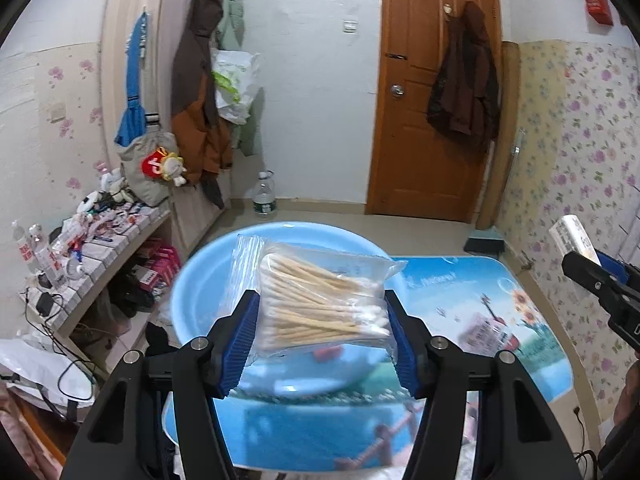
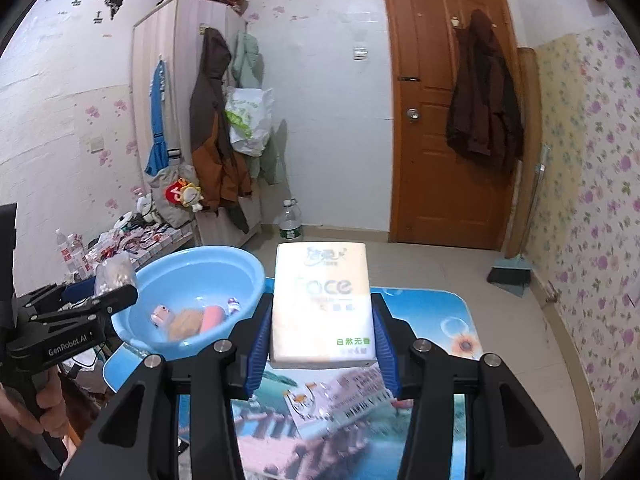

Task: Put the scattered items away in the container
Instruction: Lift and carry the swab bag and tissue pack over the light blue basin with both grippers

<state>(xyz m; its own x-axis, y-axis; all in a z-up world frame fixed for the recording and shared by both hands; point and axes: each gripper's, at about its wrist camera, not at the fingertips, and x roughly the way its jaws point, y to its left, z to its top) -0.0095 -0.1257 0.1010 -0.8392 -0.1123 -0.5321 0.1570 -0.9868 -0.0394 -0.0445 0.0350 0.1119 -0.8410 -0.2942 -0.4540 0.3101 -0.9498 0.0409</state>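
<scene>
A: Where does the left gripper (image 1: 320, 312) stand against the blue basin (image 1: 200, 280)?

B: It hangs in front of the basin's near rim, its blue pads pressed on either side of a clear bag of cotton swabs (image 1: 320, 300). The bag is lifted, off the picture-printed table (image 1: 480, 312) that carries the basin.

A: And the right gripper (image 2: 322, 312)?

B: It sits to the right of the basin, set narrow and clamped on a pack of facial tissues (image 2: 322, 300), which stands upright between the pads, clear of the tabletop.

A: What lies in the basin?

B: From the right wrist view, a few small things on its floor (image 2: 192, 320): something pink, something tan, something orange-red. They are blurred, so what they are cannot be told.

A: Anything beyond the basin?

B: A large water bottle (image 1: 264, 196) on the floor past it, and a wooden door (image 1: 432, 100) with a brown jacket (image 1: 464, 80) hung on it.
</scene>
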